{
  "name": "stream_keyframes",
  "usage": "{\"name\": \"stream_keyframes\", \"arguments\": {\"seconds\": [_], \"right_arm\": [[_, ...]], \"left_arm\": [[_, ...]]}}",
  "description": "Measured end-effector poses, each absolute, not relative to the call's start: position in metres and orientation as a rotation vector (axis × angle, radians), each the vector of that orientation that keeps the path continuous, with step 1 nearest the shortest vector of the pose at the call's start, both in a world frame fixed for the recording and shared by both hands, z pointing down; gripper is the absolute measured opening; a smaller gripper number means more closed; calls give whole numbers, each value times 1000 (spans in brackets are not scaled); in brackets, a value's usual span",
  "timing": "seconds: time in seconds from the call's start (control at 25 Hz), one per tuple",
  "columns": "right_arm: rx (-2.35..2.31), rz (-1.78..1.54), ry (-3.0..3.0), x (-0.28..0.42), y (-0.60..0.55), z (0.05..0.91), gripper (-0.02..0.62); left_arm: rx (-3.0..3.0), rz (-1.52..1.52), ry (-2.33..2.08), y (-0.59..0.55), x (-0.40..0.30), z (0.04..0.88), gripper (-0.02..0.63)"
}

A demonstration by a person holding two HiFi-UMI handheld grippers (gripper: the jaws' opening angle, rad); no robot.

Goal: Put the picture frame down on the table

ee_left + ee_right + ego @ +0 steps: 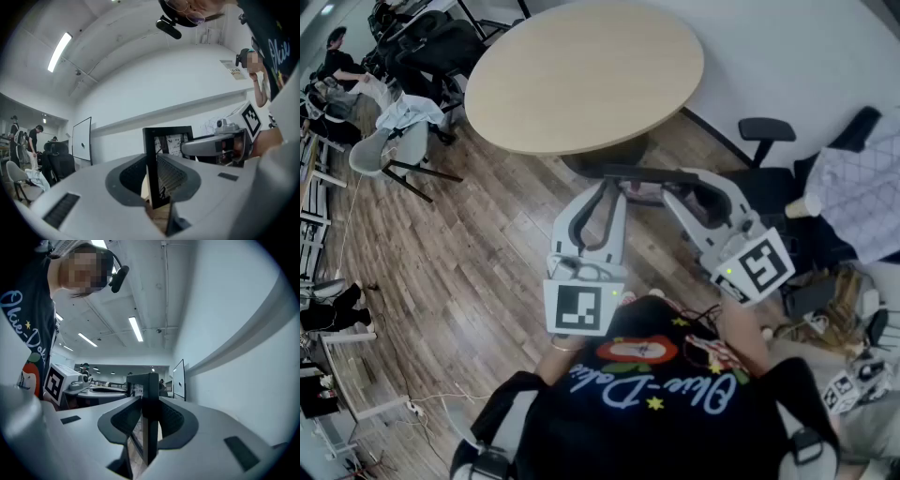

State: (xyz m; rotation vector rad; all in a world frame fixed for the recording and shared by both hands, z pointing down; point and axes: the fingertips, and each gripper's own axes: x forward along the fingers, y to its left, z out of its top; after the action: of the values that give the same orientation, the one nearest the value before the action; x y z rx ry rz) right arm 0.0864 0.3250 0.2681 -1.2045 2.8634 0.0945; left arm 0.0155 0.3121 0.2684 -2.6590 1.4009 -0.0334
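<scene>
Head view: a person in a black printed shirt (661, 398) stands on a wood floor (459, 253), one tool in each hand.

- Left hand-held gripper (153, 163): jaws narrow, clamped on the black side rail of the picture frame (150, 143). The rail sits upright in the gap, with ribbed pads pressing from both sides. Its marker cube (584, 307) is at 10 o'clock of the shirt.
- Right hand-held gripper (149, 403): jaws also narrow, pinching the opposite rail, seen edge-on between the pads. Its marker cube (761, 265) is at 2 o'clock of the shirt.
- Both tools point level and face one another across the frame. Each one shows in the other's camera.
- The frame is held upright in the air between the two tools, at 12 o'clock of the person's chest. From above it shows only as a thin dark bar. The left gripper view shows a pale print inside the border; the detail is too small to read.
- The round wooden worktop (581, 75) lies at 12 o'clock of the frame, apart from it, so the frame is not resting on it.
- A black office chair (766, 141) is at 2 o'clock of the frame. A grey chair (380, 155) with cloth on it is at 9 o'clock of the worktop.
</scene>
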Motion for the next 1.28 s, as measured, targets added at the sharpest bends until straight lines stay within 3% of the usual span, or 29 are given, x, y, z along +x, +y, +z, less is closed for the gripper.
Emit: {"name": "stream_keyframes", "arguments": {"seconds": [1.28], "right_arm": [[-1169,106,2868,112,318,270,81]], "left_arm": [[-2626,-44,1422,307,41,272,72]]}}
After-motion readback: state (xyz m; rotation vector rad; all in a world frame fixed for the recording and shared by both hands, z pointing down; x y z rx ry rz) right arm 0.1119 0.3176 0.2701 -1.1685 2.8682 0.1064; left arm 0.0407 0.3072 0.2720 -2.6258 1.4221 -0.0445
